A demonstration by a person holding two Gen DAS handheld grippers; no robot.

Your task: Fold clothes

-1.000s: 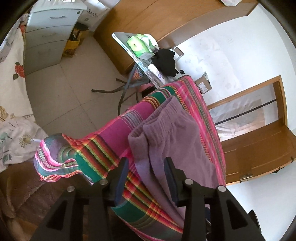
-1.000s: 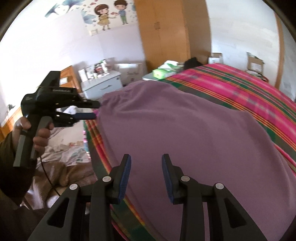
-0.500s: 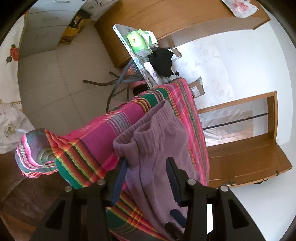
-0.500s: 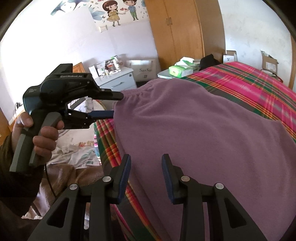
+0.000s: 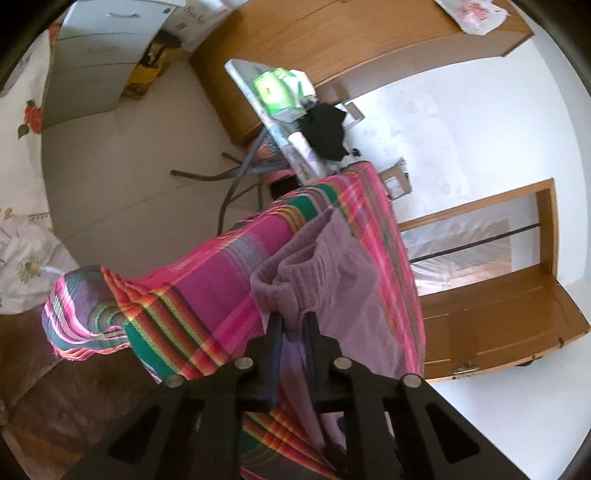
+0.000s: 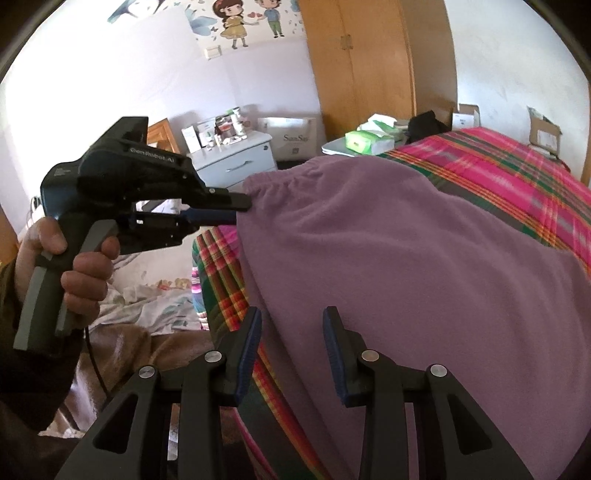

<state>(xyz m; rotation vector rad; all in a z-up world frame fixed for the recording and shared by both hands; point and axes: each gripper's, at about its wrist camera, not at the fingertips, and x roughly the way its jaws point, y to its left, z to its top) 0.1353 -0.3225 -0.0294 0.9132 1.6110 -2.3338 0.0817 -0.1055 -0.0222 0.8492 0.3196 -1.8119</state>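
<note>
Left wrist view: the left gripper (image 5: 293,321) has just been closing, and its 2 fingers (image 5: 274,332) now pinch the gathered waistband corner of the purple garment (image 5: 343,280). The cloth bunches up between the pads and rises into a small ridge just beyond them. The garment lies spread on the striped bedspread (image 5: 207,291), which covers the bed and hangs over its near corner. Beyond the far end of the bedspread stands an ironing board (image 5: 258,96) carrying a green packet (image 5: 271,86) and a black cloth (image 5: 327,127). Past the ironing board is a wooden wardrobe (image 5: 332,40), and to the left of the bedspread is bare tiled floor (image 5: 122,177).

In the right wrist view, the right gripper (image 6: 291,332) hovers over the near edge of the garment (image 6: 406,266), at the side of the bedspread (image 6: 498,173). Its 2 fingers stand moderately apart with nothing pressed between them. To the left of the garment, a hand (image 6: 70,266) grips the handle of the left gripper (image 6: 236,208), whose tips meet on the garment's waistband corner. Beyond the bedspread's far left corner is a white dresser (image 6: 236,162) crowded with small bottles, under a cartoon wall sticker (image 6: 247,22).
</note>
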